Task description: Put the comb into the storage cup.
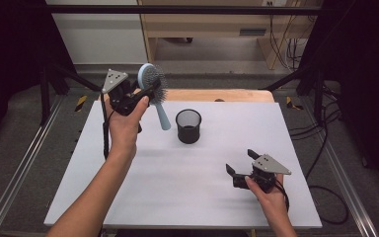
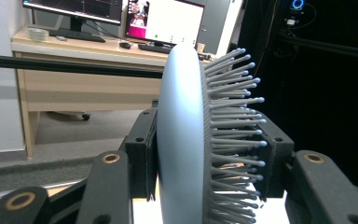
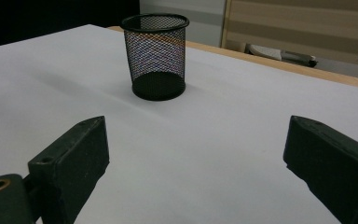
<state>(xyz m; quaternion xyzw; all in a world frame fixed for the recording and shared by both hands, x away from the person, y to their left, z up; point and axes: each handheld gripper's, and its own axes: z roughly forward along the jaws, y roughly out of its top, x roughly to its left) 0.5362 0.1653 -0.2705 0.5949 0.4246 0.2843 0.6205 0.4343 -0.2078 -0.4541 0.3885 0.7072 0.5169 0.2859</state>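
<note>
Work in hand: I am carrying a brush (image 1: 153,89) toward the mesh cup (image 1: 188,126) — my guess is it goes in there, handle down.
Done so far: the brush is off the tabletop (image 1: 143,187) and up in the air, head on top, handle hanging down toward the cup's left side.
Left to do: bring the handle over the cup's mouth, lower it in, let go. None of that is done yet; the cup looks empty.
Left hand-held gripper (image 1: 145,94): clenched on the brush head — in the left gripper view one pad sits on the smooth back (image 2: 179,140), the other against the bristles (image 2: 235,126).
Right hand-held gripper (image 1: 242,163): released, jaws wide apart with nothing between them, resting low on the tabletop near its right front, well apart from the cup (image 3: 157,56).
Where the brush is: above the far left part of the tabletop, just left of the cup, not touching it.
Count: one brush, one cup, two hand-held grippers, one tabletop.
</note>
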